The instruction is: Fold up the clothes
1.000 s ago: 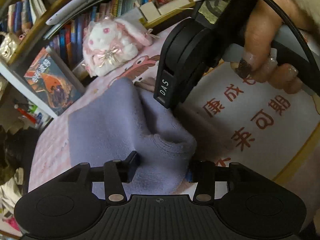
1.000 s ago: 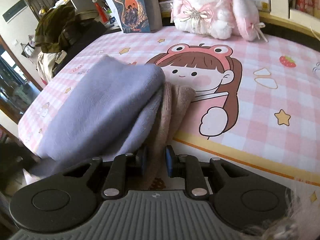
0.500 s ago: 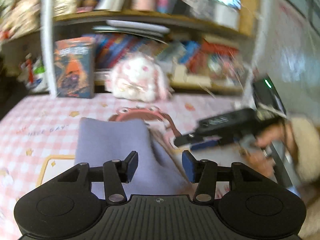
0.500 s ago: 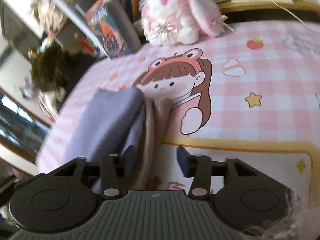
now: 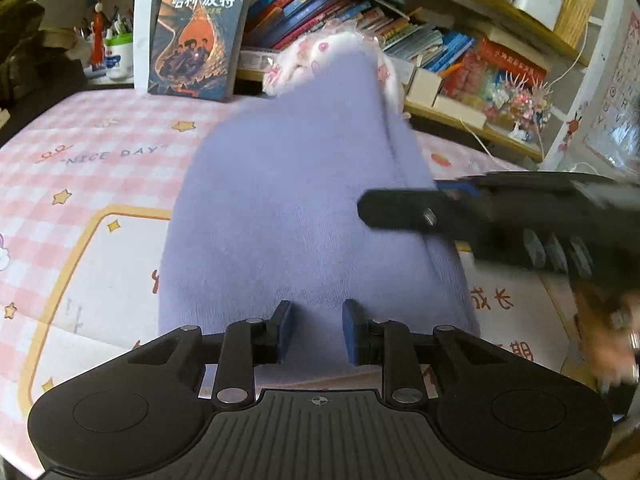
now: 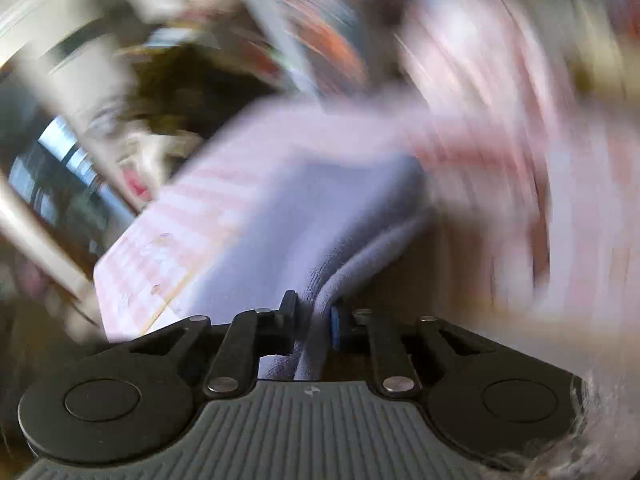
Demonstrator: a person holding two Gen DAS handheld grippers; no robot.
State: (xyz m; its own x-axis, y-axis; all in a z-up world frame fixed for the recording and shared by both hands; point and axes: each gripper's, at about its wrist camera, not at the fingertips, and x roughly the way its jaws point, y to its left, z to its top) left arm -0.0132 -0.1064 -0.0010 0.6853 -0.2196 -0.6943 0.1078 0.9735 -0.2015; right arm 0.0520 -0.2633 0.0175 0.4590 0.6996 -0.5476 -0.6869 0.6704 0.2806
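Both jaws have just closed on the lilac garment.

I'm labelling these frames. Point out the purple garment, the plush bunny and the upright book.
purple garment [image 5: 296,208]: left wrist view, middle of its raised face.
plush bunny [image 5: 308,50]: left wrist view, its pink-spotted head above the garment's top.
upright book [image 5: 198,36]: left wrist view, centre of its front cover.

A soft lavender fleece garment lies on a pink-and-white checked cloth with yellow stars, apparently orange-bordered.
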